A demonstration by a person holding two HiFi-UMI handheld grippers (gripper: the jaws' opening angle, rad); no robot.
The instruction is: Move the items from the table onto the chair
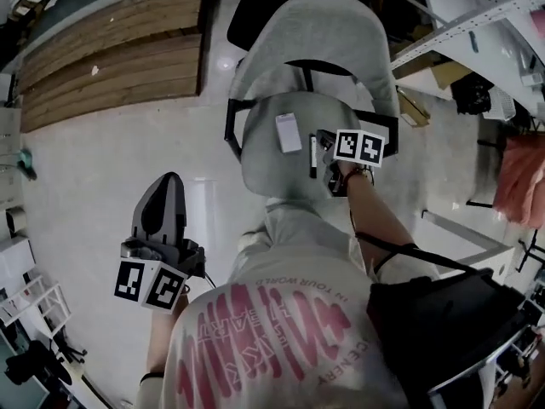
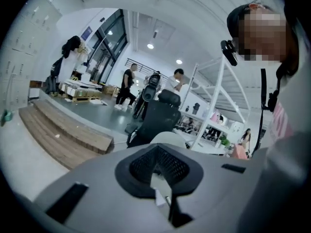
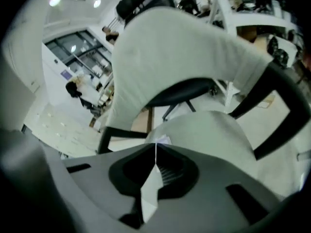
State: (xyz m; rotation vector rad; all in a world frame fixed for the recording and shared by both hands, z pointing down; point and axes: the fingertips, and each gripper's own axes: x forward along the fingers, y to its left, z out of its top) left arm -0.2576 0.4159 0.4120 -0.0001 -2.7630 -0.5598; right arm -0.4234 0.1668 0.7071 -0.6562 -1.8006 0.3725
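A grey chair stands in front of me, its seat (image 1: 281,173) below a curved backrest (image 1: 315,32). A small white flat item (image 1: 289,132) lies on the seat. My right gripper (image 1: 313,156) hovers over the right part of the seat, just beside that item, its jaws together with nothing between them. In the right gripper view its tips (image 3: 155,144) meet, with the white item (image 3: 164,140) just beyond them on the seat (image 3: 218,135). My left gripper (image 1: 170,180) hangs over the floor to the chair's left, shut and empty (image 2: 158,147). No table is in view.
A wooden platform (image 1: 111,49) lies at the far left. White shelving (image 1: 477,15) and a pink cloth (image 1: 521,177) stand at the right. A black bag (image 1: 443,313) hangs at my right side. In the left gripper view there are a black office chair (image 2: 158,118) and people standing far off.
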